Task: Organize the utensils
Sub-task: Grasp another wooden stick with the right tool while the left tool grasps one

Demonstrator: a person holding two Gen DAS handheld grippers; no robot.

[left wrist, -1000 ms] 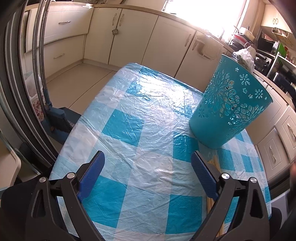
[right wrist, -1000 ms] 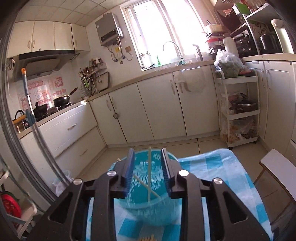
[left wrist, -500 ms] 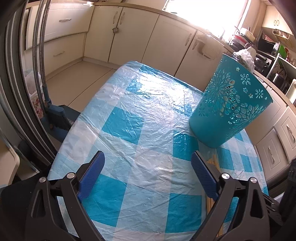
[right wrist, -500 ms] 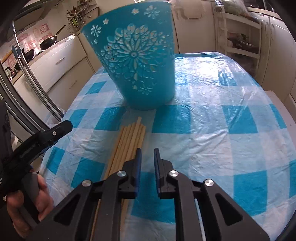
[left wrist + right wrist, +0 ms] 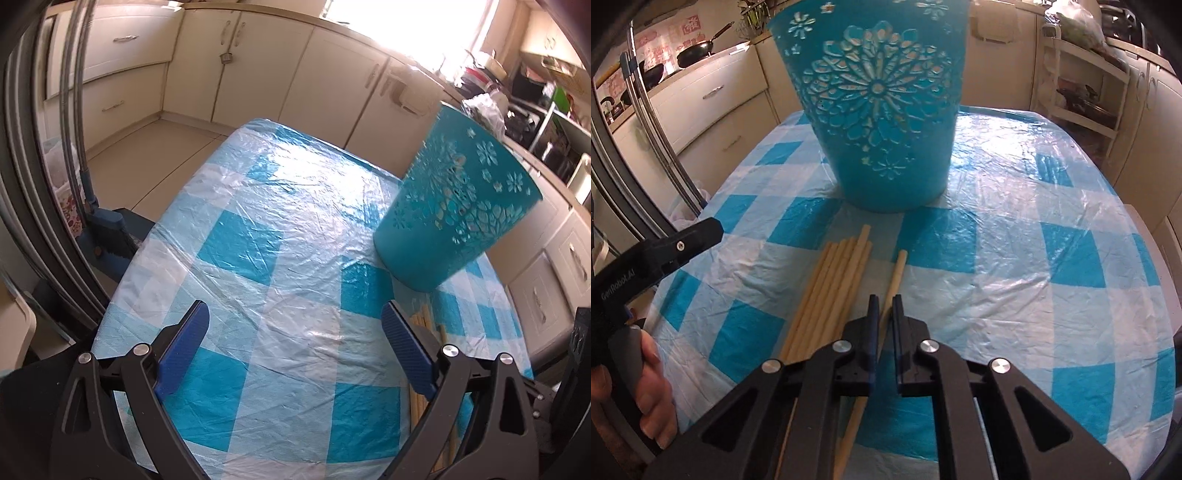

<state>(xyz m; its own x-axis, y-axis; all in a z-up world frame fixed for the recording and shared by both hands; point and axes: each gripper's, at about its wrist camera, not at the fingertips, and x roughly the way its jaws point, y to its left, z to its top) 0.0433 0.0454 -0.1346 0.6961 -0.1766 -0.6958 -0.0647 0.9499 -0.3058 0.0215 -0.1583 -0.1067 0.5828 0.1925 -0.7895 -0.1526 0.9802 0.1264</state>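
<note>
A teal cut-out basket [image 5: 879, 110] stands upright on the checked tablecloth [image 5: 1034, 258]; it also shows in the left wrist view [image 5: 450, 206]. Several wooden chopsticks [image 5: 827, 291] lie bundled in front of it, and one single chopstick [image 5: 895, 277] lies apart to their right. My right gripper [image 5: 883, 301] is low over that single chopstick, its jaws narrowly apart on either side of it. My left gripper [image 5: 295, 317] is wide open and empty above the table's left part; chopstick ends [image 5: 424, 321] show by its right finger.
The left gripper and the hand holding it [image 5: 646, 280] sit at the table's left edge. Kitchen cabinets [image 5: 258, 74] ring the room. A broom [image 5: 107, 221] leans by the table. A white rack [image 5: 1082, 85] stands behind on the right.
My right gripper came down from above the basket to table level and closed in around the single chopstick. The left gripper barely moved.
</note>
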